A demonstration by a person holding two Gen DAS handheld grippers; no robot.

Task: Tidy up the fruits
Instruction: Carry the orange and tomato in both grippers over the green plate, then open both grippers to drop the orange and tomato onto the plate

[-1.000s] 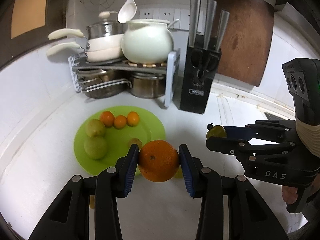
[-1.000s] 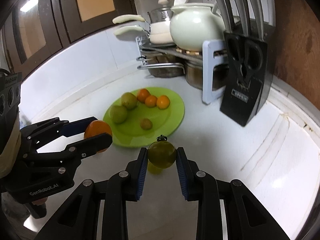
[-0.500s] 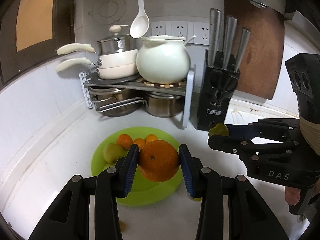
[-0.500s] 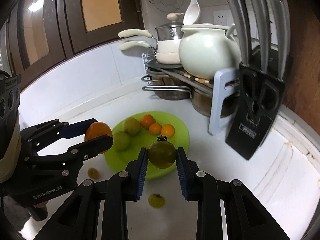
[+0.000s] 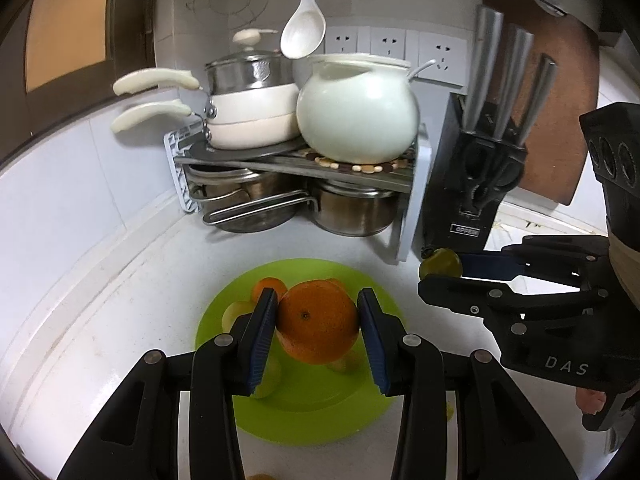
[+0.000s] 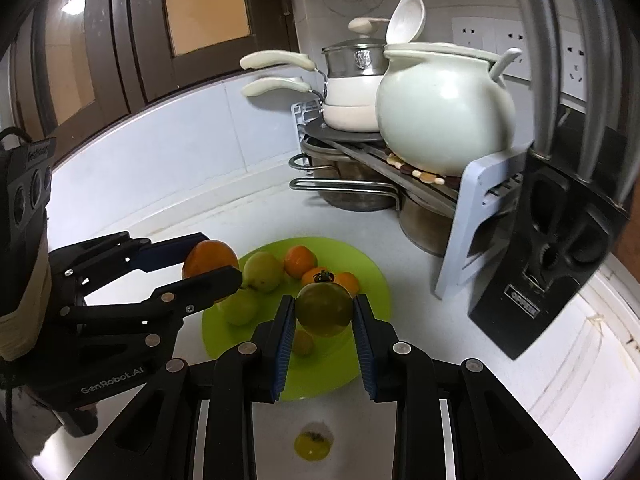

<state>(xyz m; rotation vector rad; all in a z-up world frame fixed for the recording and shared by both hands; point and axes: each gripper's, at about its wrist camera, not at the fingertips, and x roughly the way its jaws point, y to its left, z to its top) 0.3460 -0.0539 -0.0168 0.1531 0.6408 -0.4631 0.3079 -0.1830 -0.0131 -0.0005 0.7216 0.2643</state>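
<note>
My left gripper (image 5: 318, 330) is shut on a large orange (image 5: 318, 322) and holds it above the green plate (image 5: 316, 404). It also shows in the right wrist view (image 6: 210, 262). My right gripper (image 6: 324, 314) is shut on a green tomato (image 6: 324, 308) with a dark stem, above the plate's near side (image 6: 372, 280). In the left wrist view the right gripper (image 5: 440, 270) is right of the plate. The plate holds green fruits (image 6: 262, 272), small oranges (image 6: 300, 260) and a small yellowish fruit (image 6: 303, 343).
A small yellow-green tomato (image 6: 312, 444) lies on the white counter in front of the plate. Behind the plate stands a rack (image 5: 404, 208) with a white pot (image 5: 356, 112), pans and steel pots. A black knife block (image 5: 472, 184) stands to the right, a cutting board (image 5: 560, 80) behind it.
Both grippers have moved forward and up toward the plate with their fruit. The plate now lies under the fingers, and the rack and knife block look nearer.
</note>
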